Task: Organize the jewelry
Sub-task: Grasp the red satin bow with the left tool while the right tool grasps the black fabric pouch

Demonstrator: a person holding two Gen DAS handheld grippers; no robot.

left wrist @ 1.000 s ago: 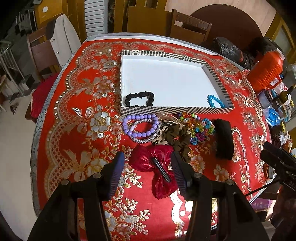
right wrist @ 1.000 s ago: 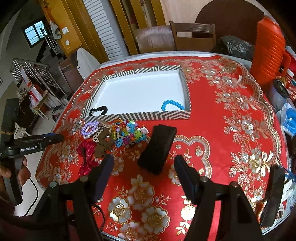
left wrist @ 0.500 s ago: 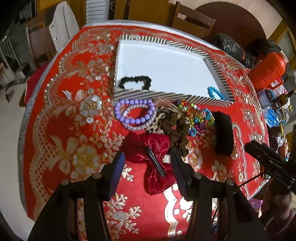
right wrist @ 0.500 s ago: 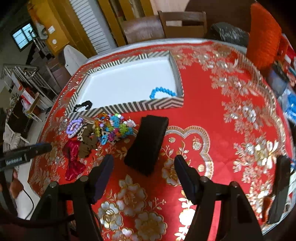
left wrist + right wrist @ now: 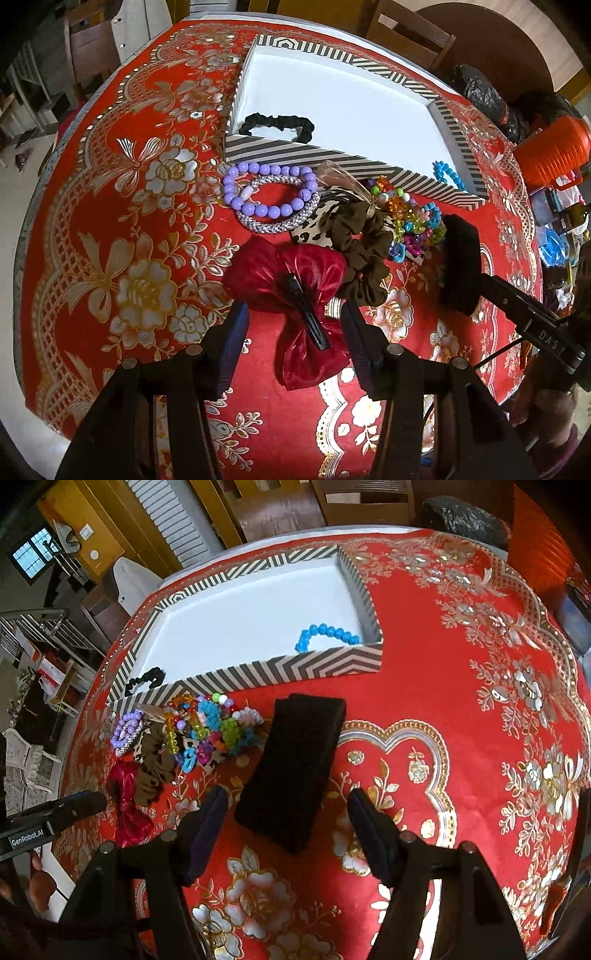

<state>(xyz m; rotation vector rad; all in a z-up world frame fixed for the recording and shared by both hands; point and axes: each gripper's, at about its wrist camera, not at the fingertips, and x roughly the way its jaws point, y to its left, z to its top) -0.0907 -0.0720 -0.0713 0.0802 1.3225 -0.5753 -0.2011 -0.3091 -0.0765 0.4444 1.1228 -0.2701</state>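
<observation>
My left gripper [image 5: 293, 323] is spread wide over the red bow clip [image 5: 291, 295], nothing clamped; right gripper [image 5: 284, 808] likewise apart, straddling the black pouch [image 5: 291, 768]. Beyond: bracelet pile [image 5: 207, 727], then striped tray [image 5: 266, 670] holding blue beads [image 5: 325, 635] and black scrunchie [image 5: 277, 123].

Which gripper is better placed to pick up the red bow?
Left. The left gripper hangs open right over the red bow; the right gripper is open over the black pad.

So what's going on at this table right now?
A person is sorting jewelry into a striped tray. The left gripper hangs open over a red bow clip; the right gripper hangs open over a black pad. Neither holds anything. A black scrunchie and blue bead bracelet are inside.
</observation>
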